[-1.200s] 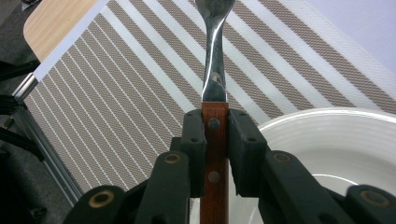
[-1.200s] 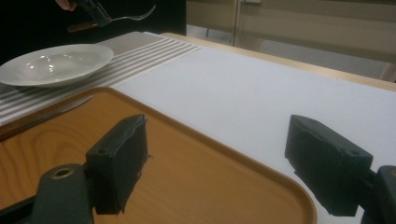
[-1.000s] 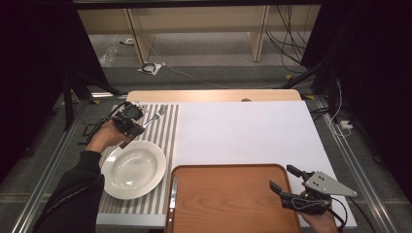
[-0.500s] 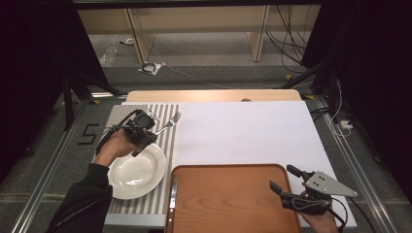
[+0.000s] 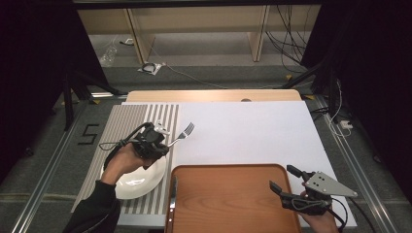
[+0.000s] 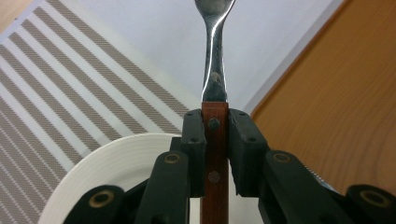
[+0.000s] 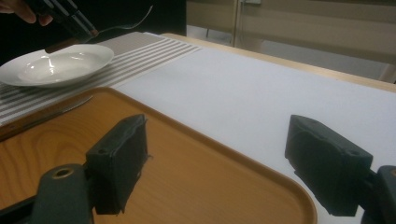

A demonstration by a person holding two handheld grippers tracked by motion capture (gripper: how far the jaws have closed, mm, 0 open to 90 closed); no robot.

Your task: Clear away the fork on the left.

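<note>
My left gripper (image 5: 163, 143) is shut on the wooden handle of a fork (image 5: 181, 134), held in the air over the far right rim of a white plate (image 5: 138, 180). The tines point far right, over the white cloth. In the left gripper view the jaws clamp the brown handle and the steel fork (image 6: 215, 70) runs straight ahead, with the plate (image 6: 107, 168) below left and the tray (image 6: 336, 93) at right. My right gripper (image 5: 283, 177) stands open at the tray's right edge, holding nothing. Its own view shows the right gripper (image 7: 224, 158) above the tray (image 7: 187, 154).
A wooden tray (image 5: 228, 199) lies at the front centre, with a knife (image 5: 173, 191) along its left rim. The plate rests on a striped placemat (image 5: 126, 121). A white cloth (image 5: 252, 131) covers the middle and right of the table.
My left gripper has carried the fork to the right and nearer, from the placemat's far part to above the plate's right rim. The right gripper has stayed put.
</note>
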